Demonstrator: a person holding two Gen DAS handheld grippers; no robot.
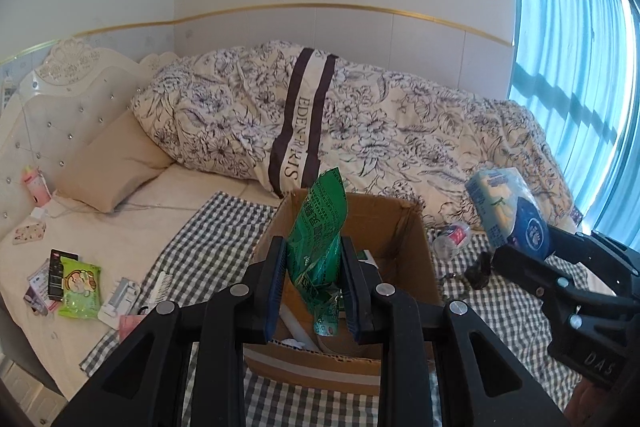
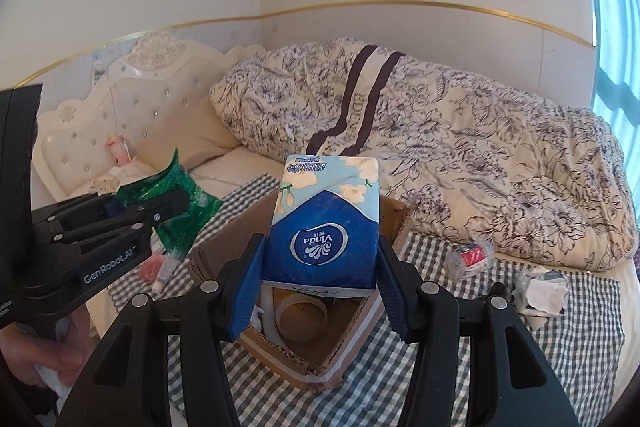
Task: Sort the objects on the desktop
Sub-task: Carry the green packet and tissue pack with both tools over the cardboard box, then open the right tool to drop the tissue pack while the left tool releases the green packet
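My left gripper (image 1: 314, 291) is shut on a crumpled green snack bag (image 1: 320, 231), held upright over the open cardboard box (image 1: 416, 259). From the right wrist view that green bag (image 2: 176, 203) hangs left of the box (image 2: 352, 339). My right gripper (image 2: 320, 291) is shut on a blue and white tissue pack (image 2: 326, 223), held above the box opening. In the left wrist view the tissue pack (image 1: 508, 211) and right gripper (image 1: 532, 259) sit to the right of the box. Inside the box lie a tape roll (image 2: 302, 315) and white items.
The box stands on a checked cloth (image 2: 440, 367) on a bed. A crushed bottle (image 2: 470, 255) and crumpled paper (image 2: 540, 291) lie right of the box. A green packet (image 1: 80, 285), comb (image 1: 162, 283) and small items lie left. A floral duvet (image 1: 360, 123) lies behind.
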